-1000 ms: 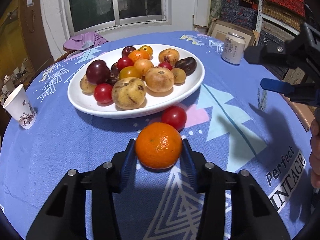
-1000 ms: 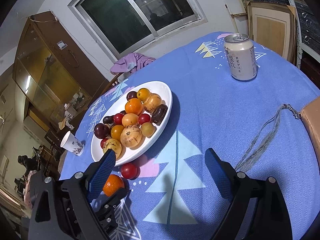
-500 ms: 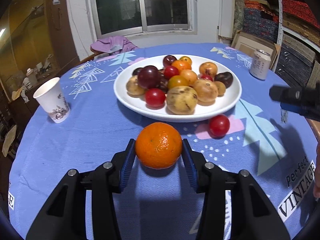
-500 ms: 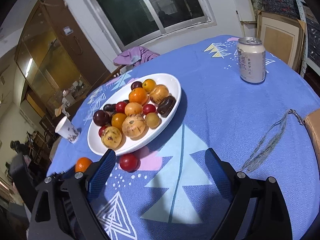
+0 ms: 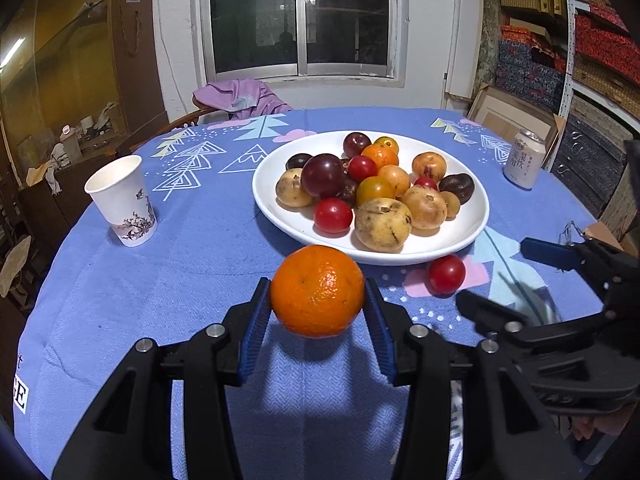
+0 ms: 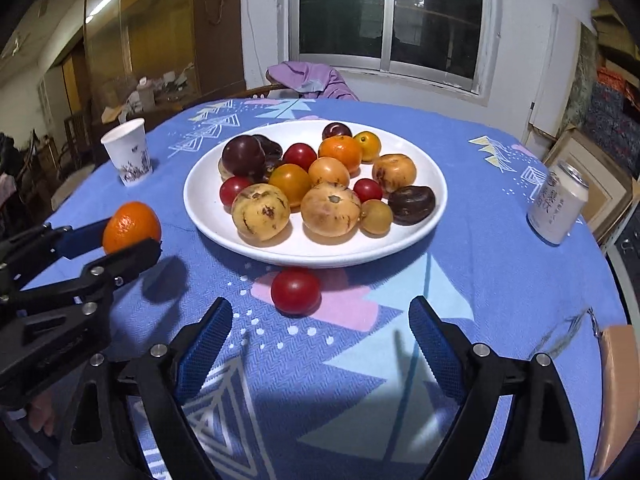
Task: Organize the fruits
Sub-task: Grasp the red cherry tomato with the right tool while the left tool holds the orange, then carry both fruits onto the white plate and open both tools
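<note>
A paper cup (image 5: 122, 201) stands far left of the left gripper (image 5: 318, 308), which clamps an orange (image 5: 318, 291) between its blue pads, lifted clear of the blue cloth (image 5: 168, 288). Ahead of both grippers sits a white plate (image 6: 208, 216) heaped with fruit. A lone red tomato (image 6: 296, 291) lies on the cloth just ahead of the right gripper (image 6: 320, 334), whose jaws gape wide, empty. A can (image 6: 557, 203) stands far to its right.
</note>
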